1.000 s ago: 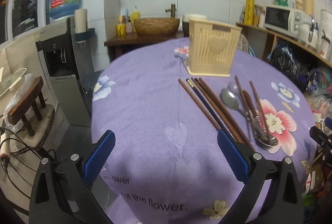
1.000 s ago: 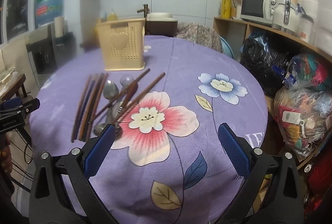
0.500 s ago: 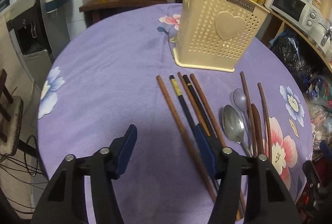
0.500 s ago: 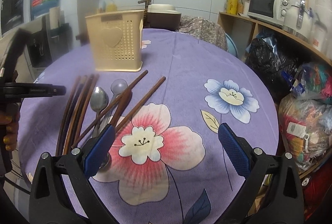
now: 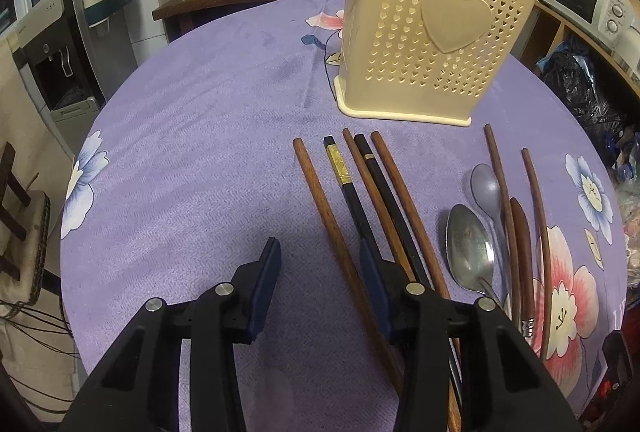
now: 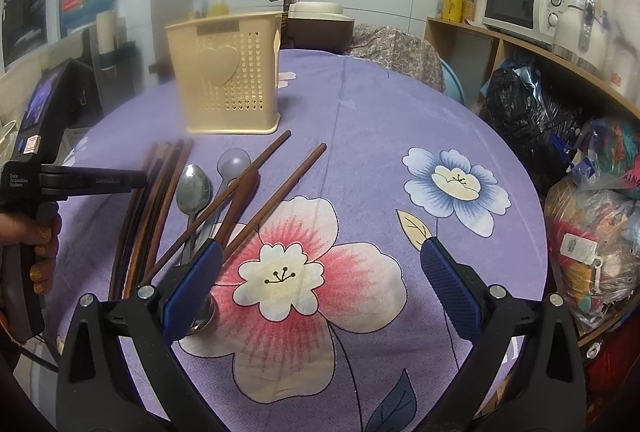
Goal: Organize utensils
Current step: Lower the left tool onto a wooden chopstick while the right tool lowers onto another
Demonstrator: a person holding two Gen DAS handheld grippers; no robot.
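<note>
Left-wrist view shows where I am in the job: my left gripper (image 5: 316,260) sits low over the purple flowered tablecloth (image 5: 192,167), its jaws half spread and just closing in, with the leftmost brown chopstick (image 5: 320,199) running between the pads but not yet pinched, as far as I can judge. So I read this as the first pick, with nothing yet in the cream utensil holder (image 5: 432,43), which stands upright just beyond the chopstick tips. Next I need to finish closing on that one stick alone, lift it clear, tip it upright and drop it into the holder's open top. The catch is the neighbours: the black chopstick with the gold band (image 5: 348,187) passes right under my right-hand pad, and three more sticks lie tight beside it, so a sloppy squeeze could drag two at once. Further right lie the metal spoon (image 5: 468,248), a paler spoon (image 5: 486,187) and more brown sticks crossing them. In the right-wrist view my right gripper (image 6: 320,272) hangs wide apart, gripping nothing, over the pink flower print, its left pad just over the spoon handles; a microwave (image 6: 524,7) and stuffed plastic bags (image 6: 592,232) stand off the table, out of my way.
</note>
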